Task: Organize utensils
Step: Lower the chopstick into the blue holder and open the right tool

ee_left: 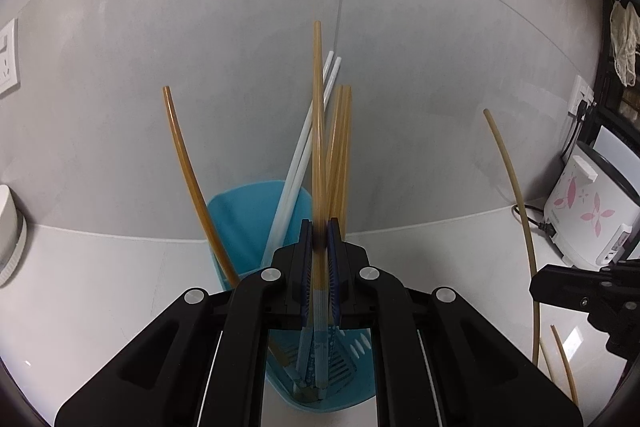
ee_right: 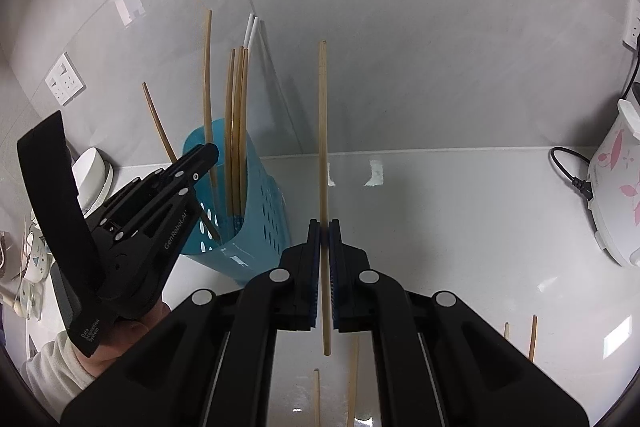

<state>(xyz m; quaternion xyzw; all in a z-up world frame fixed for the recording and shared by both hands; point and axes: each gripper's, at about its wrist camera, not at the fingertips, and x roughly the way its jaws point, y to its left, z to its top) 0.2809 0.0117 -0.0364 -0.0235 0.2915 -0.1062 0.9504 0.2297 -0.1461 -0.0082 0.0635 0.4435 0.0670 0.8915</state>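
My left gripper is shut on a wooden chopstick whose pale striped lower end reaches down inside the blue perforated utensil holder. Several other wooden chopsticks and two white ones stand in the holder, and one wooden stick leans out to the left. To the right of the holder, my right gripper is shut on another wooden chopstick, held upright above the counter. The left gripper shows at the holder's rim in the right wrist view.
Loose chopsticks lie on the white counter near its front edge. A white rice cooker with pink flowers and its cord stand at the right. A white round object sits left of the holder. The tiled wall is close behind.
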